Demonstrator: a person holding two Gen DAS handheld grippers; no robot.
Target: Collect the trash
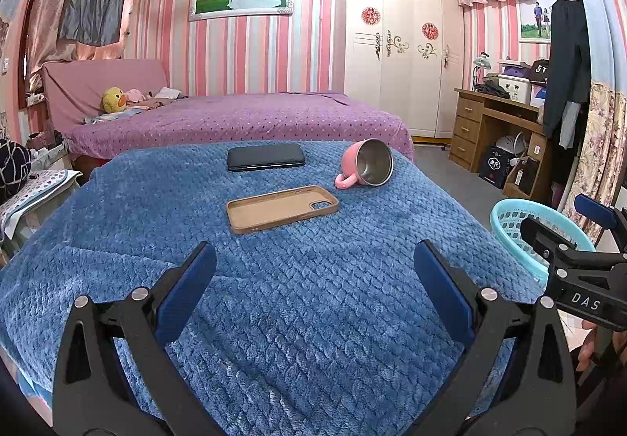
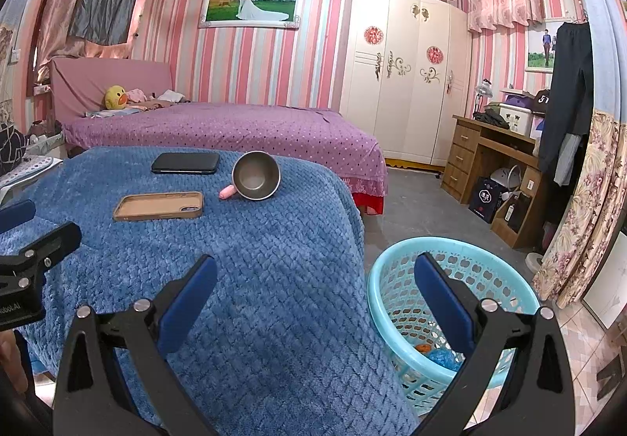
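I see the basket (image 2: 395, 303), light blue plastic, on the floor just beside the right edge of the blanket-covered surface (image 2: 250, 299); inside at the bottom there's a crumpled blue piece (image 2: 442, 357) and something small and orange (image 2: 422, 348), can't tell what either is. My right gripper (image 2: 315, 304) is spread wide, holding nothing, one finger over the blanket, the other over the basket opening. Left gripper (image 1: 315, 289) is also spread wide and empty, above the near part of the blue blanket (image 1: 274, 299). Further out on the surface: a tan phone case (image 1: 281, 208) lying inner side up, a dark phone (image 1: 266, 157) flat beyond it, and a pink mug (image 1: 367, 163) tipped on its side with the steel interior facing me, handle touching the blanket. All three are well apart from both grippers. Behind the surface is a purple bed (image 1: 235, 118), with a white wardrobe (image 1: 399, 44) and wooden desk (image 1: 493, 122) to the right.
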